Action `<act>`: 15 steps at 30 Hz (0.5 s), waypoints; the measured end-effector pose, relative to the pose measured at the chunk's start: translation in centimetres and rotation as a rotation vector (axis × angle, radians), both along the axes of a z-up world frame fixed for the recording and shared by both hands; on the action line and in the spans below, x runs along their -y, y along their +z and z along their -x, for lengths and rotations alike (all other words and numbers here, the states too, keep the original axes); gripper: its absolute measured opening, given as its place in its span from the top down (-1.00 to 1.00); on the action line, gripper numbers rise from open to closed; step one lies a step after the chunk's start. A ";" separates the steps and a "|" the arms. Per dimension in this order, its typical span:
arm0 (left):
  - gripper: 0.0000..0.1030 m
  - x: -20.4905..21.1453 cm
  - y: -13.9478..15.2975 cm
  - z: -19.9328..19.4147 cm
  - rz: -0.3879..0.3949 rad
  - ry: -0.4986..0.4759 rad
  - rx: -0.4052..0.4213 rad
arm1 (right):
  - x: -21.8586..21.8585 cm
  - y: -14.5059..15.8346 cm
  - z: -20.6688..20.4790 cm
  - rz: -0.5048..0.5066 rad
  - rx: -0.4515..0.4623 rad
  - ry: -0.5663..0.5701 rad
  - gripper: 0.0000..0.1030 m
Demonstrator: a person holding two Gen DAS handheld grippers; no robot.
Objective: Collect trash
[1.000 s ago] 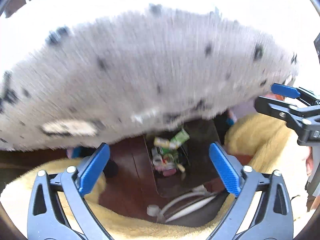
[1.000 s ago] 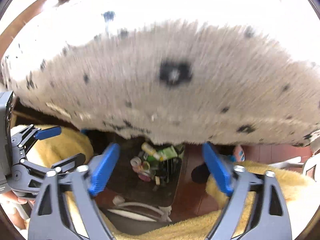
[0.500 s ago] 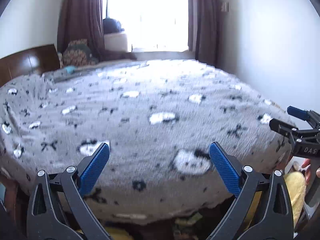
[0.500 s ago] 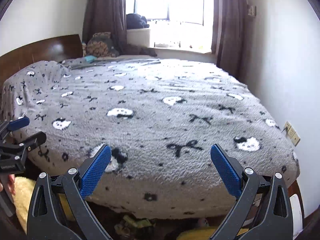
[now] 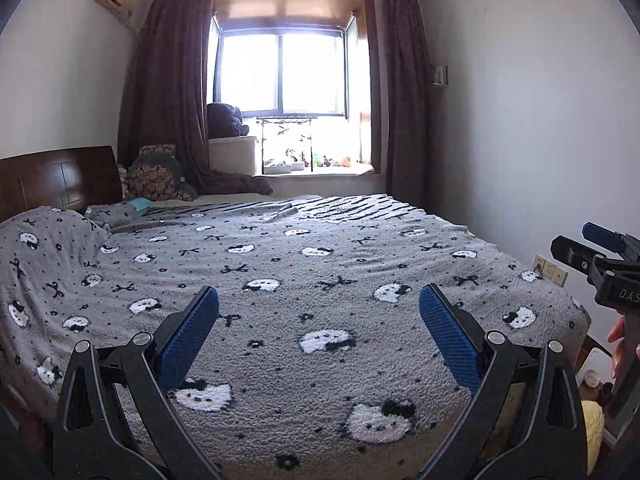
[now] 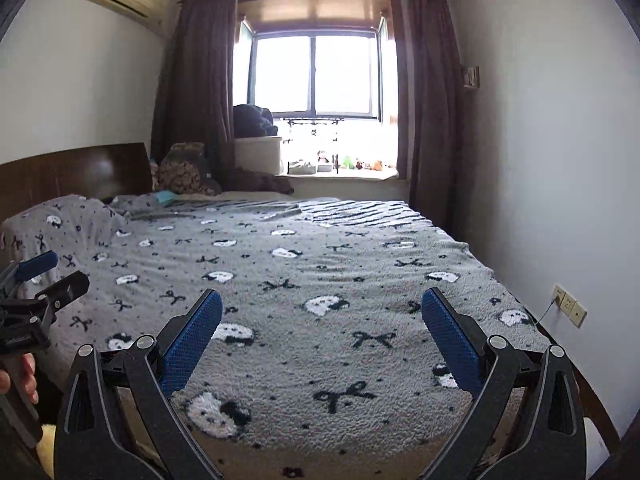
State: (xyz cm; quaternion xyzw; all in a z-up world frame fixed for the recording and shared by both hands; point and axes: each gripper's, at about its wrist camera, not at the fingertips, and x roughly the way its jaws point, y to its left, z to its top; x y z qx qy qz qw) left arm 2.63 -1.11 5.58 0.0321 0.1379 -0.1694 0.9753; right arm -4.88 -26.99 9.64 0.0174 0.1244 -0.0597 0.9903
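No trash shows in either view now. My left gripper (image 5: 319, 326) is open and empty, its blue pads wide apart, held above the foot of a bed with a grey cat-and-bow blanket (image 5: 304, 280). My right gripper (image 6: 321, 328) is also open and empty above the same blanket (image 6: 320, 272). The right gripper also shows at the right edge of the left wrist view (image 5: 600, 256). The left gripper shows at the left edge of the right wrist view (image 6: 40, 284). The floor under the bed's foot is hidden.
A dark wooden headboard (image 5: 56, 180) stands at the left, with cushions (image 5: 154, 174) beside it. A window (image 5: 280, 72) with brown curtains is at the back. A white wall with sockets (image 6: 568, 306) runs along the right. A yellow fluffy thing (image 5: 592, 420) lies low right.
Both grippers have tilted up from the floor. The dark tray of trash and yellow rug seen a second ago have dropped out of view; the bed top and window now fill the views.
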 end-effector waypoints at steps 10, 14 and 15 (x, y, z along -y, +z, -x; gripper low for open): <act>-0.84 -0.3 0.5 -1.3 0.001 0.013 0.012 | -0.2 1.4 -0.3 0.022 0.030 -0.049 -0.94; -0.84 -0.3 0.5 -1.3 0.000 0.010 0.014 | 0.2 1.3 -0.5 0.016 0.027 -0.059 -0.94; -0.84 -0.3 0.5 -1.3 -0.003 0.009 0.015 | 0.2 1.3 -0.5 0.017 0.025 -0.059 -0.94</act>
